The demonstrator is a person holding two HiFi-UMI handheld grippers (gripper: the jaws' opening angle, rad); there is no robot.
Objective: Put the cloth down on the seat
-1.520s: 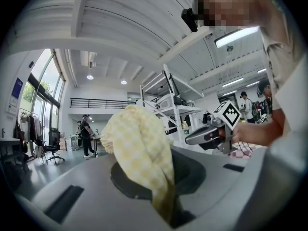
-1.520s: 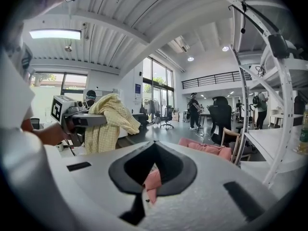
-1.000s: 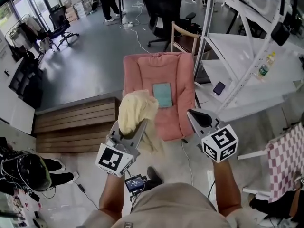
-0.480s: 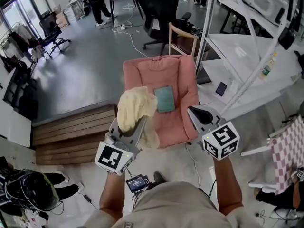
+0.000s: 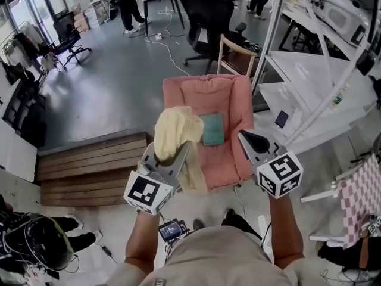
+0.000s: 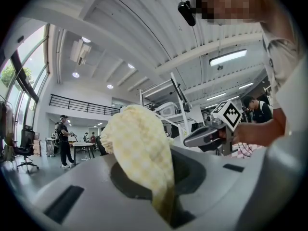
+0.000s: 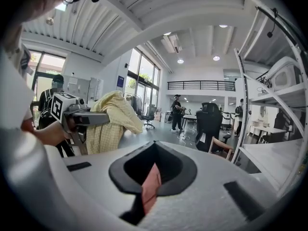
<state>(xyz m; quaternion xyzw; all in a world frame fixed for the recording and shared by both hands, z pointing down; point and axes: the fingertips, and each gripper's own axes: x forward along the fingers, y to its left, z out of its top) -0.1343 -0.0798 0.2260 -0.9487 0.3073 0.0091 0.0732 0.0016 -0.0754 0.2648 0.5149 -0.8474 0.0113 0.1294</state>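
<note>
The pale yellow cloth [image 5: 174, 131] is held in the left gripper [image 5: 172, 157], whose fingers are closed tightly on its lower part. In the left gripper view the fabric is seen pinched in the narrow gap between the fingers. From there it rises and billows out above them in a loose, rounded bunch. A further fold is seen in the head view hanging below the fingers.

The cloth is carried in the air over the front left corner of the pink seat [image 5: 205, 97] and does not lie on the cushion. A teal pad [image 5: 212, 130] lies on the seat just beside the cloth, towards the seat's middle.

The right gripper [image 5: 250, 140] is held at the seat's front right edge, well apart from the cloth. Its fingers are drawn almost together, and nothing is gripped between them. Only a thin sliver of the pink seat is seen through the slit. Wooden steps [image 5: 89, 165] are seen to the left of the seat.
</note>
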